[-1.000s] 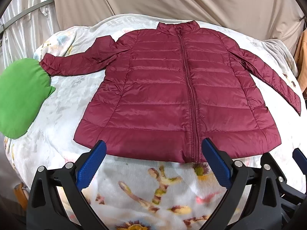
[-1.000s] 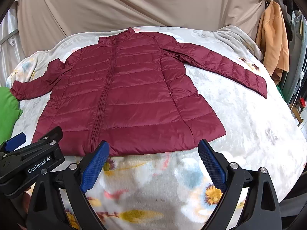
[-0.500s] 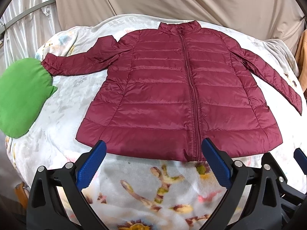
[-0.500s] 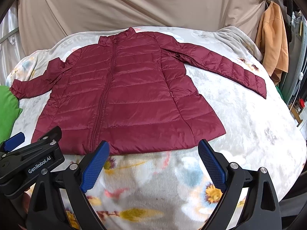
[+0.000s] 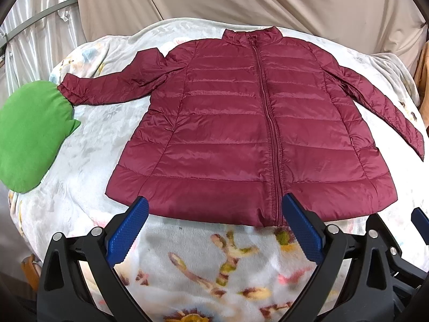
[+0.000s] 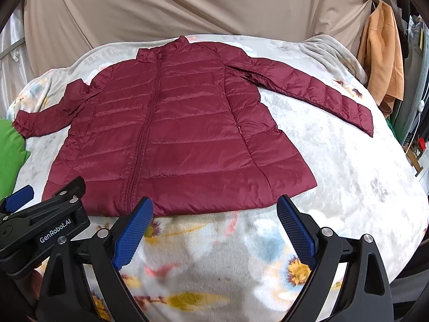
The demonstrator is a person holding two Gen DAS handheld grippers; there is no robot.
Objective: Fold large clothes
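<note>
Maroon quilted puffer jacket (image 5: 241, 134) lies flat, hem toward both empty, spread claws: left claw (image 5: 214, 230), right claw (image 6: 214, 228).

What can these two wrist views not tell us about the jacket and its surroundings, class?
- Jacket back: hidden beneath its own front, both views.
- Green cushion: cut by the left edge, both views.
- Orange garment: lower part hidden behind the blanket, right wrist view.
- Bed under the blanket: covered.

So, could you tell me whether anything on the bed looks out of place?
Only the maroon quilted jacket: its left-view sleeve cuff lies against the green fabric cushion. Otherwise it lies flat, zipped.
</note>
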